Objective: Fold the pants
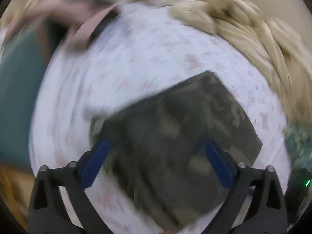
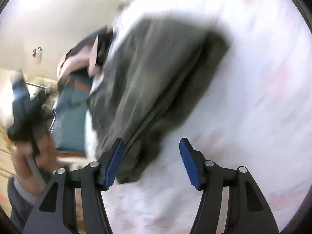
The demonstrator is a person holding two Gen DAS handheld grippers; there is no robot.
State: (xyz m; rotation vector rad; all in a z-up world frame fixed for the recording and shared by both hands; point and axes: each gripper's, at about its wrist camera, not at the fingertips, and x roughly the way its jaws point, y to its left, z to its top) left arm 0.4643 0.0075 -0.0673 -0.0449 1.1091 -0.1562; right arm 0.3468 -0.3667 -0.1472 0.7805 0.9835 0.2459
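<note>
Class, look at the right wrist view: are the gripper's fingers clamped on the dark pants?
No: the right gripper stands open, its blue fingers apart over the pants.

Blurred folded dark pants (image 1: 181, 136) on white patterned sheet (image 1: 136, 62), left tool (image 1: 156, 163) spread wide above

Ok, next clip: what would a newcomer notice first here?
The dark folded pants lying in a neat rectangle on the white patterned sheet. Both claws, left and right, stand open above them, holding nothing. A tan blanket is bunched at the far edge of the sheet.
</note>
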